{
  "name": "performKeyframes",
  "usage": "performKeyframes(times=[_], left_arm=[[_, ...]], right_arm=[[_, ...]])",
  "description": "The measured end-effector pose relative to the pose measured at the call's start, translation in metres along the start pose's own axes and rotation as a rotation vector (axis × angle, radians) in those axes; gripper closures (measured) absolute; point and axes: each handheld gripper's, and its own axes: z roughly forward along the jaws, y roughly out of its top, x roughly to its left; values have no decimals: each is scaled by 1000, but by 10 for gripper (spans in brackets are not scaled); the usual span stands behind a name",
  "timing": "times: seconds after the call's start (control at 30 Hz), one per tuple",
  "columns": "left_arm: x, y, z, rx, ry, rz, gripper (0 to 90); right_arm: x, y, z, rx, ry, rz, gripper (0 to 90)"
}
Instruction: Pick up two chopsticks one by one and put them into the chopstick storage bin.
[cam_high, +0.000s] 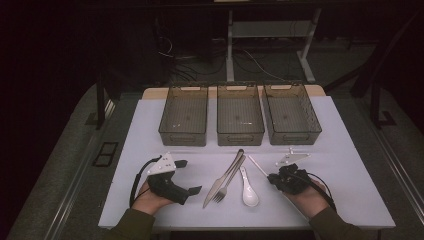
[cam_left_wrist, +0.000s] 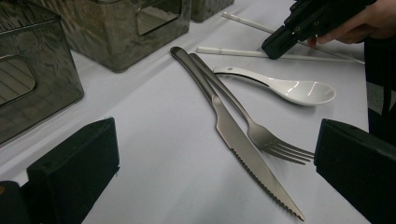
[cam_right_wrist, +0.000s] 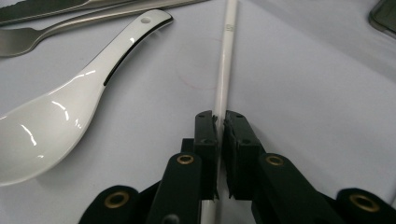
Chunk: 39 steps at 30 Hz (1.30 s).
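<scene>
Chopstick (cam_high: 257, 165), white, one of a pair: in the high view it lies on the white table (cam_high: 350, 200), right of centre, long axis running from far-left to near-right, its near end under the right gripper (cam_high: 280, 178); the right hand (cam_high: 307, 195) is plainly the nearer one. Left of it lie a white ceramic soup spoon (cam_high: 248, 190), a steel fork (cam_high: 229, 181) and a serrated steel knife (cam_high: 220, 182); three smoked plastic bins (cam_high: 240, 120) stand in a row along the far edge. Left gripper (cam_high: 187, 176), resting at the near left, well apart from the cutlery. Left gripper view: its own black jaws stand wide with nothing between them; knife (cam_left_wrist: 243, 140), fork (cam_left_wrist: 261, 135) and spoon (cam_left_wrist: 289, 86) lie ahead, and beyond them two chopsticks, one (cam_left_wrist: 233, 51) lying crosswise and the right gripper (cam_left_wrist: 280, 42) down on them. Right gripper view: right gripper (cam_right_wrist: 220, 122) clenched on the chopstick (cam_right_wrist: 226, 60), pads pressing both sides of the shaft near one end; the stick runs straight away from the jaws, in line with them, flat on the table, spoon (cam_right_wrist: 70, 112) just to its left. Judgement: the lift turns on this end-on grip, leaving most of the length unsupported ahead.
</scene>
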Motion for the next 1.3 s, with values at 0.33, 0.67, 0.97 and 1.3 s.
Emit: performKeyframes(times=[0.33,0.67,0.97,1.3], left_arm=[[0,0,0,1,-1,-1,0],[0,0,0,-1,-3,1,0],[-1,0,0,-3,-3,1,0],[0,0,1,4,-5,9,0]], right_arm=[[-5,1,0,5,36,31,846],[-15,2,-11,-30,48,36,846],[-26,5,-26,-83,67,52,846],[-31,17,-39,-136,95,32,846]])
